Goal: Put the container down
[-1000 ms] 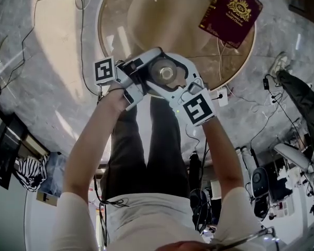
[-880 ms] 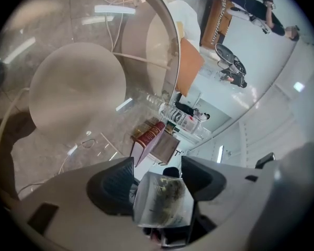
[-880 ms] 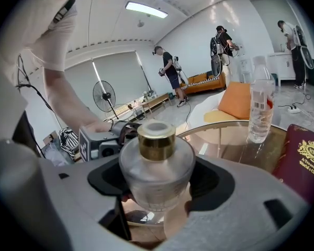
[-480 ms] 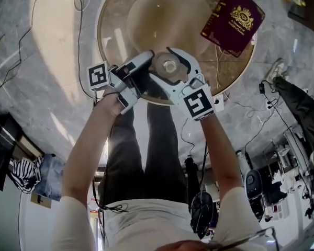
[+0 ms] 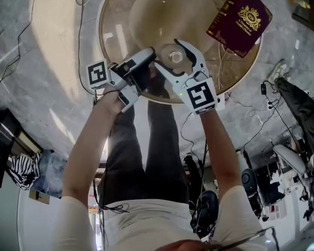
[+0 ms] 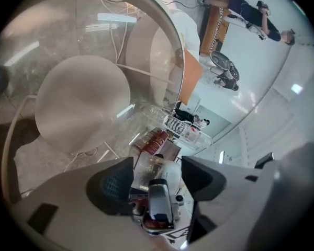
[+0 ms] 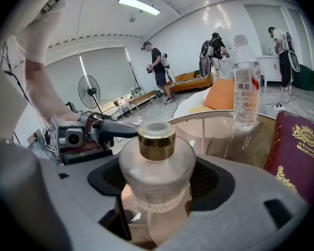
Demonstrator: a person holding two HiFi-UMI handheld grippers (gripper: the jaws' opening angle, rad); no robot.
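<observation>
Frosted container [image 7: 156, 177] upright, gold neck [image 7: 156, 140] uppermost.

Bottom of the container [image 7: 156, 163] was hidden btwn the right gripper [image 7: 159, 184] jaws, couldn't tell if it touched the table [image 5: 114, 48]. Also the red booklet [image 7: 298, 153] got cut off at the right gripper view's edge, bottle [image 7: 246, 85] label too blurry.

Bright indoor scene. From the head view, a broad pale patch of light falls across the marble floor [image 5: 47, 30] at upper left, and white streaks of glare lie on the round glass counter [image 5: 112, 35]. Both gripper views are round fisheye pictures with black corners and bent edges. In the right gripper view a ceiling strip light [image 7: 138, 5] glows overhead, and the close container [image 7: 157, 163] looks slightly soft. In the left gripper view, light bars reflect in the glass and the near foreground is blurred.
</observation>
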